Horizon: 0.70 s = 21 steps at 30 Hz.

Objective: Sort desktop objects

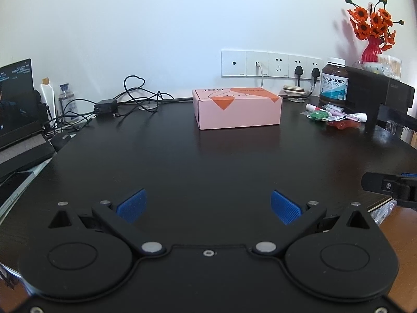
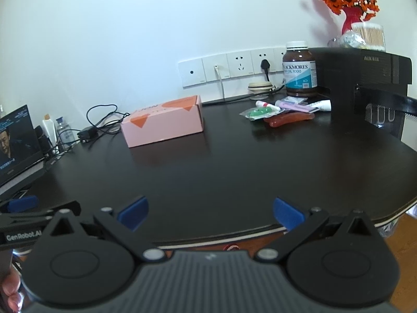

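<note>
A closed pink box (image 1: 237,108) with orange triangles sits at the back middle of the dark desk (image 1: 208,161); it also shows in the right wrist view (image 2: 164,124). A pile of small items lies at the back right: a green packet (image 2: 256,112), a red sausage-shaped pack (image 2: 288,119), white and pink tubes (image 2: 302,106); the pile also shows in the left wrist view (image 1: 335,116). My left gripper (image 1: 208,206) is open and empty over the desk's near part. My right gripper (image 2: 210,214) is open and empty at the desk's front edge.
A brown Blackmores bottle (image 2: 299,69) stands by a black appliance (image 2: 362,78) at the back right, with a red vase of orange flowers (image 2: 349,2) on top. Cables and an adapter (image 1: 105,105) lie back left. A laptop (image 1: 15,109) stands at the left.
</note>
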### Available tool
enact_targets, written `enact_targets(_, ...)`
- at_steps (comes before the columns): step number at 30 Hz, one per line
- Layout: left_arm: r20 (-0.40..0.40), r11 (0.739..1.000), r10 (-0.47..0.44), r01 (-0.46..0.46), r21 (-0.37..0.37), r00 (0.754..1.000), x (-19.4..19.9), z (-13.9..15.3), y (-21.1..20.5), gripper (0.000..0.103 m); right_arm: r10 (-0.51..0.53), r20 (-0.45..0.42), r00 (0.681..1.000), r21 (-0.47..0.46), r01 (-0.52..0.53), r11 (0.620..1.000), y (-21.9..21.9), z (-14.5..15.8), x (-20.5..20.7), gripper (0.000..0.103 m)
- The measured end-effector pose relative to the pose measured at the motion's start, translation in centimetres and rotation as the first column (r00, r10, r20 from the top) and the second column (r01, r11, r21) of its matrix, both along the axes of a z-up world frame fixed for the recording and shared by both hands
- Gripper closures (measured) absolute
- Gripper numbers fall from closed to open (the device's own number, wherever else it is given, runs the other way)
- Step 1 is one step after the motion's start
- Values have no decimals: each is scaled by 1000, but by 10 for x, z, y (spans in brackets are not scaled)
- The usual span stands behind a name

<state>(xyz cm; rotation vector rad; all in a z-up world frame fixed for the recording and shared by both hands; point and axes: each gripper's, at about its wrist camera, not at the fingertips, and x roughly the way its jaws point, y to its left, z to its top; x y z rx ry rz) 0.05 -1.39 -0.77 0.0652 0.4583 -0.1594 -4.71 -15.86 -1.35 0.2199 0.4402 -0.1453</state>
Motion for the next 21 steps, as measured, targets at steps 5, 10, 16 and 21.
enact_targets(5,-3,1000,-18,18,-24,1000,2,0,-4,0,-17,7,1000,-18,17,1000,-2,3,-3,1)
enact_targets(10,-4,999,-39,39,-30,999,4,-2,-13,0,-35,17,999,-24,35,999,-11,5,-8,1)
enact_targets(16,-4,997,-66,66,-33,998,4,-4,-20,0,-52,11,999,-32,52,998,-18,5,-7,1)
enact_targets(21,-1,997,-68,68,-22,998,7,-3,-20,0,-66,10,998,-34,67,997,-22,5,-10,1)
